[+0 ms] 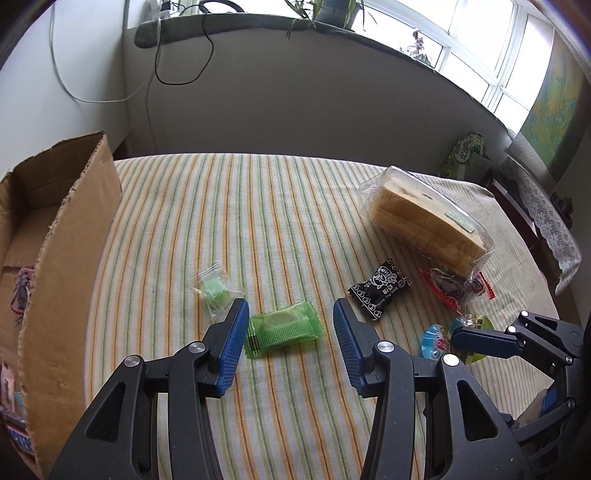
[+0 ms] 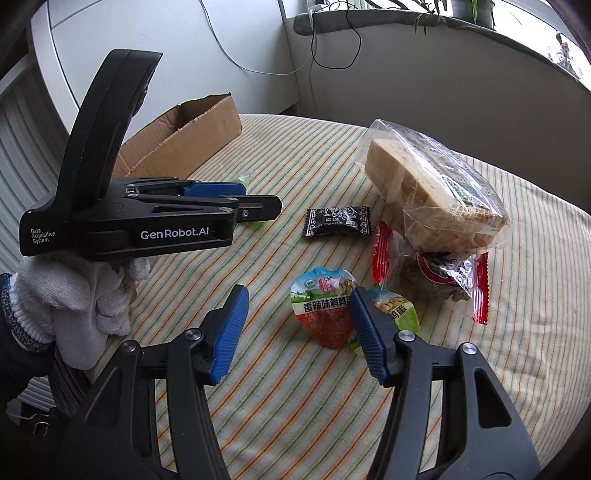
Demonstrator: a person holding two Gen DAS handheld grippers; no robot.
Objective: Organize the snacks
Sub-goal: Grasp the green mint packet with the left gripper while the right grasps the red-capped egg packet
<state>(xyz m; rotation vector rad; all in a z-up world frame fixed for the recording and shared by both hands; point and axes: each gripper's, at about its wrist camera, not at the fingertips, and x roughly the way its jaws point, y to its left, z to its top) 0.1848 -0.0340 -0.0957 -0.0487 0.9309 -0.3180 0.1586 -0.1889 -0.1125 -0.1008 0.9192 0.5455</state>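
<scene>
My left gripper [image 1: 288,314] is open, its jaws either side of a green snack packet [image 1: 283,329] on the striped cloth. A small clear packet with a green sweet [image 1: 216,291] lies to its left. My right gripper [image 2: 299,299] is open over a red and blue quail-egg pack [image 2: 324,306]; a green quail-egg pack [image 2: 397,314] lies behind its right finger. A black candy packet [image 2: 338,220], a red-edged snack bag [image 2: 432,273] and bagged bread [image 2: 432,195] lie beyond. The cardboard box [image 1: 70,236] stands at the left with snacks inside.
The striped table cloth [image 1: 258,206] covers the table. A wall and a windowsill with plants and cables [image 1: 258,22] stand behind. A green bag [image 1: 465,151] and a lace-covered shelf [image 1: 543,206] are at the far right. My left gripper body [image 2: 140,214] shows in the right wrist view.
</scene>
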